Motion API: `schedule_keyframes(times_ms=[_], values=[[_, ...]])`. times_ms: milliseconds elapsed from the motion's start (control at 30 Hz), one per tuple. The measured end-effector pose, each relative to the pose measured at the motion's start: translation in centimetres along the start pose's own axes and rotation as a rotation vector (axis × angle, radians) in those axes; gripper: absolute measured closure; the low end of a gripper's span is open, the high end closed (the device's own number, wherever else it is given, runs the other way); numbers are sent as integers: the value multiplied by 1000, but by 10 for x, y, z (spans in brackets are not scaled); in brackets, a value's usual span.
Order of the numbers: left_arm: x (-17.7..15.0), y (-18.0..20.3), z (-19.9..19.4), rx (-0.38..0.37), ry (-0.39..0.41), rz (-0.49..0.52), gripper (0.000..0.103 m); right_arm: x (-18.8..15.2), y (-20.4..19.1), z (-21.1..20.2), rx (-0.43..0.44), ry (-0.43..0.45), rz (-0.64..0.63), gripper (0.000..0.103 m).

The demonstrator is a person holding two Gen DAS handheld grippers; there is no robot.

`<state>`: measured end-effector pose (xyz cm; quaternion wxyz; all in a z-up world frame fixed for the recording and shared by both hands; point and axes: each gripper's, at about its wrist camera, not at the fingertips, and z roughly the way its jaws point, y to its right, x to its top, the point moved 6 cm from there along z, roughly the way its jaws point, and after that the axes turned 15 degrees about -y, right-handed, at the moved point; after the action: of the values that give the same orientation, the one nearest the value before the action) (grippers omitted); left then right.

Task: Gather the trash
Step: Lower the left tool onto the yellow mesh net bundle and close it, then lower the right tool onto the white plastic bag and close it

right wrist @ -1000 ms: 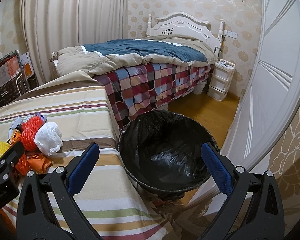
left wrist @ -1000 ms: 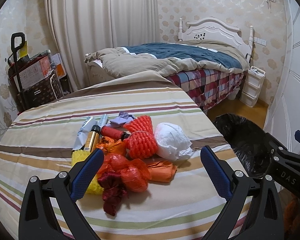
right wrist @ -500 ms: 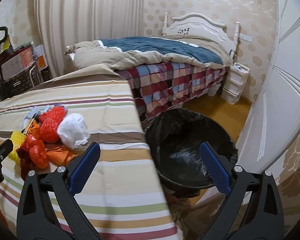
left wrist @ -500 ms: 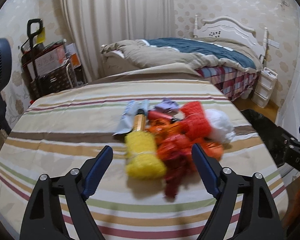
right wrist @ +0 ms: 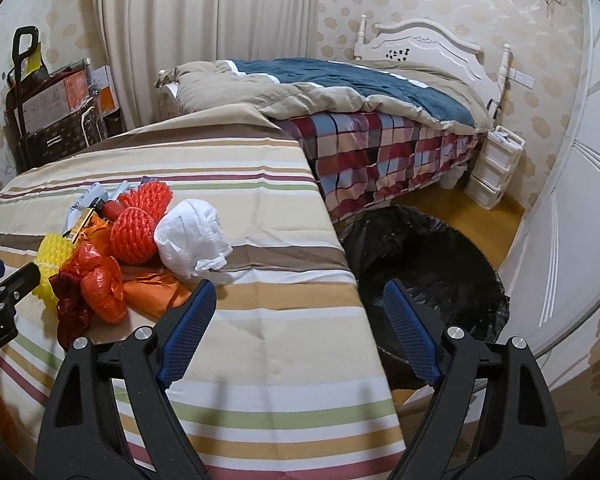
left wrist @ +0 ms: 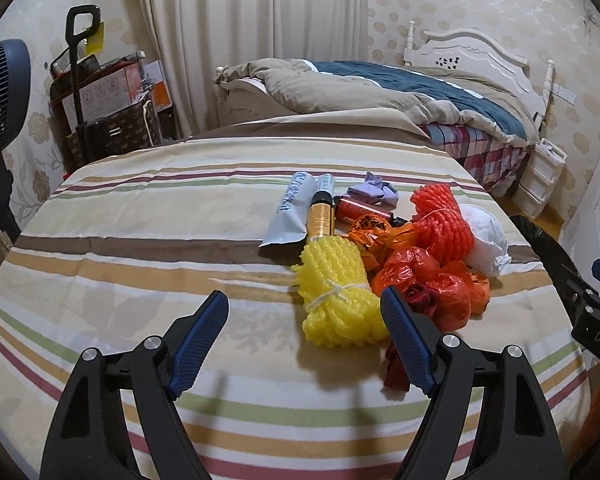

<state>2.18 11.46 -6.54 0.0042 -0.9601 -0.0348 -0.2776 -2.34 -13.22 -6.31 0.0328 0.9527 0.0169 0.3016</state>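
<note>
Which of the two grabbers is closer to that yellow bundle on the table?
Left. The left gripper has the yellow bundle just ahead, by its right-hand finger. The right gripper, jaws closing on nothing, is off to the side by the black bin.

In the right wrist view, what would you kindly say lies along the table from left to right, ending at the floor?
Yellow foam net → orange net ball → white wad → black-lined bin.
</note>
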Motion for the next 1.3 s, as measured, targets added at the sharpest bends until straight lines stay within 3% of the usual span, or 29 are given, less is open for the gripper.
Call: schedule_keyframes(times_ms=[233, 467, 700, 1300], values=[[4, 6, 9, -31, -15, 19, 25, 2, -6, 7, 2, -17, -10, 19], [1, 15, 11, -117, -34, 53, 53, 3, -10, 9, 9, -21, -11, 19], [-1, 15, 2, -124, -19, 55, 66, 4, -13, 7, 11, -16, -10, 19], [-12, -37, -14, -69, 1, -18, 67, 11, -37, 3, 38, 4, -55, 19]])
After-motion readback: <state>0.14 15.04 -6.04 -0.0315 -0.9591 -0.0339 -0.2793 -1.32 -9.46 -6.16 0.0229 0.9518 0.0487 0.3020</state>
